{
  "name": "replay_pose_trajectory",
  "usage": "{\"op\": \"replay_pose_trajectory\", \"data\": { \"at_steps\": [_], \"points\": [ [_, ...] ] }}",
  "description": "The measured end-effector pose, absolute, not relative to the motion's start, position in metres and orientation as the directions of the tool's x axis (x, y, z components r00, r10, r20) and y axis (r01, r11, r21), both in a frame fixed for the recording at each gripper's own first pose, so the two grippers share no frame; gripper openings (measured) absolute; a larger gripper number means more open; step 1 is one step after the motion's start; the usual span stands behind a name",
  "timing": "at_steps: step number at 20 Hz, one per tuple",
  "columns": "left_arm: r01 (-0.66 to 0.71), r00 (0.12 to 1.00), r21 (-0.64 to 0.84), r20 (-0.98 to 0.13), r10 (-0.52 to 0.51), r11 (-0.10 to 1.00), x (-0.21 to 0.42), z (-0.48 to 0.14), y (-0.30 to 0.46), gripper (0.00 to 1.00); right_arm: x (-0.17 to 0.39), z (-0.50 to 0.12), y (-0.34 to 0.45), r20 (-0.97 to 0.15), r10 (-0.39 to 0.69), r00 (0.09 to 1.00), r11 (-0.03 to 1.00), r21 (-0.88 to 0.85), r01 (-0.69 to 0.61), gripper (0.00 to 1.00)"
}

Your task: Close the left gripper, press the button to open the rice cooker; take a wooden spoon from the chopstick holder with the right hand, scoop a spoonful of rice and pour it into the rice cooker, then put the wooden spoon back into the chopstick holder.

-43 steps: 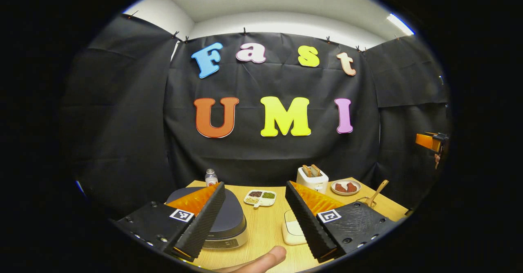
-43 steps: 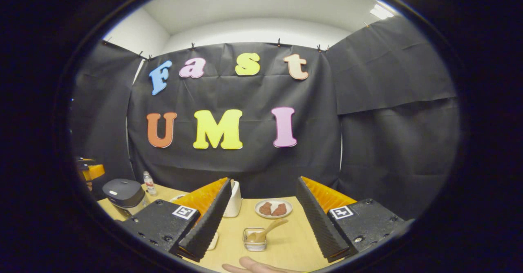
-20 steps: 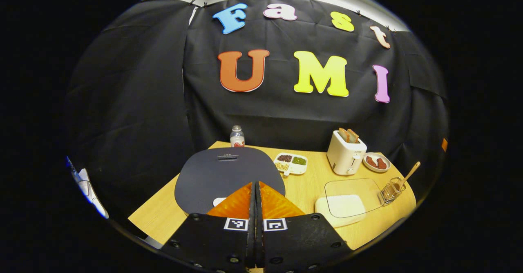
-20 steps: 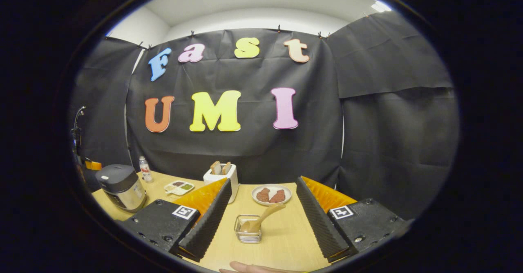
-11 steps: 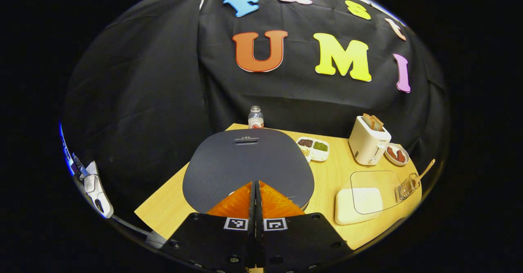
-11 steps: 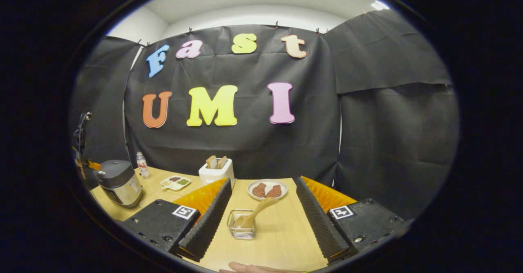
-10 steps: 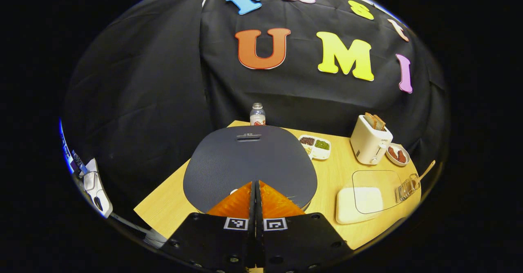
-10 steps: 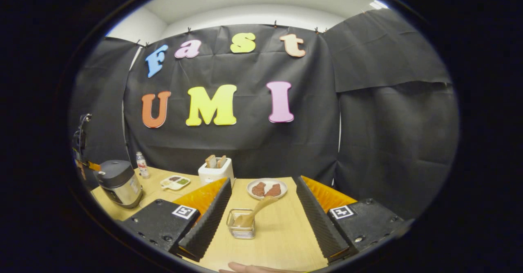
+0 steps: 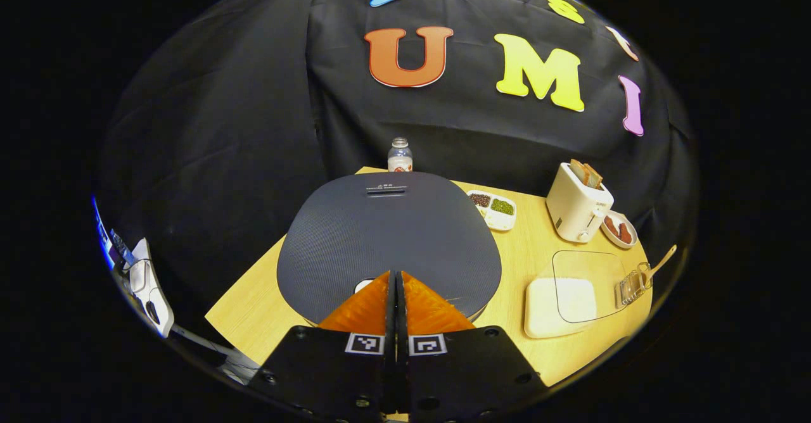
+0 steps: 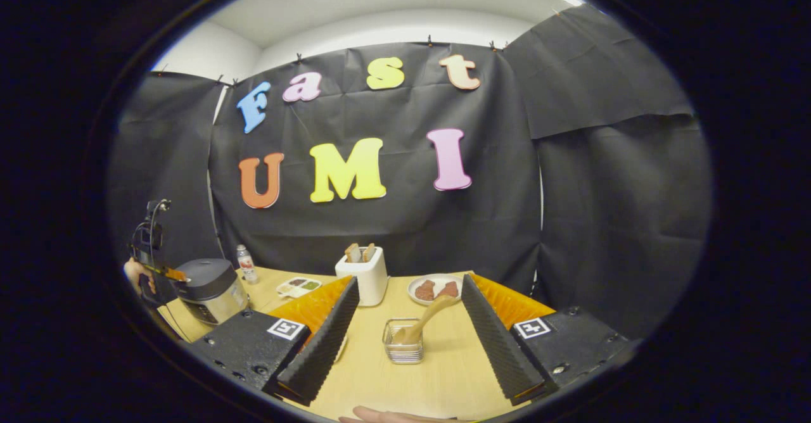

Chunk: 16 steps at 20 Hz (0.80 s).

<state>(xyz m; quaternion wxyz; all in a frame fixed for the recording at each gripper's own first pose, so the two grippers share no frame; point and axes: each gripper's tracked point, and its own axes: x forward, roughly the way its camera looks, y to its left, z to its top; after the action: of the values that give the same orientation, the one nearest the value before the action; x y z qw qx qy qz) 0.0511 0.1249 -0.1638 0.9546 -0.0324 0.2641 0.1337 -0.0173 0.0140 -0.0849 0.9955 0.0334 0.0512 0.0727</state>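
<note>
The rice cooker's dark grey lid [image 9: 388, 239] is closed and lies just beyond my left gripper [image 9: 396, 275], which is shut with nothing between its fingers. Its tips hang over the lid's near edge, beside a white button [image 9: 362, 285] that peeks out to their left. In the right gripper view the cooker [image 10: 209, 290] stands far left with the left gripper [image 10: 166, 273] at its top. My right gripper [image 10: 408, 282] is open. The wire chopstick holder [image 10: 403, 347] with the wooden spoon [image 10: 431, 315] leaning in it stands on the table between its fingers, apart from both.
A white rice box with a clear lid [image 9: 561, 299] sits right of the cooker, next to the holder [image 9: 630, 284]. Behind stand a toaster [image 10: 364, 274], a plate of meat [image 10: 434, 290], a divided dish [image 9: 496, 208] and a small bottle [image 9: 399, 156]. A finger [image 10: 380, 418] shows at the bottom edge.
The left gripper went from open to shut, then swung over the cooker and came down close to its lid. The right gripper stayed open and drifted slightly, bringing the holder between its fingers.
</note>
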Motion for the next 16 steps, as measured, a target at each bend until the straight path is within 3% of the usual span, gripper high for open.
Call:
{"op": "replay_pose_trajectory", "data": {
  "at_steps": [6,9,12,14,16],
  "points": [
    [-0.239,0.865,0.026,-0.448,0.225,0.971,0.051,-0.155,0.125,0.01,-0.025,-0.091,0.023,-0.111,0.164,0.980,0.986,0.028,-0.162,1.00],
    [-0.223,0.909,0.074,-0.346,0.234,0.972,0.048,-0.127,0.119,0.00,-0.030,-0.102,0.026,-0.127,0.171,0.977,0.985,0.031,-0.168,1.00],
    [-0.262,0.949,0.112,-0.153,0.277,0.959,0.035,-0.068,0.113,0.60,-0.030,-0.112,0.030,-0.131,0.173,0.976,0.985,0.024,-0.172,1.00],
    [-0.251,0.957,0.104,-0.124,0.263,0.962,0.020,-0.052,0.097,1.00,-0.028,-0.122,0.031,-0.138,0.158,0.978,0.987,0.011,-0.158,1.00],
    [-0.262,0.957,0.121,-0.095,0.274,0.957,0.009,-0.041,0.092,0.96,-0.025,-0.125,0.029,-0.129,0.135,0.982,0.990,-0.021,-0.139,1.00]
  ]
}}
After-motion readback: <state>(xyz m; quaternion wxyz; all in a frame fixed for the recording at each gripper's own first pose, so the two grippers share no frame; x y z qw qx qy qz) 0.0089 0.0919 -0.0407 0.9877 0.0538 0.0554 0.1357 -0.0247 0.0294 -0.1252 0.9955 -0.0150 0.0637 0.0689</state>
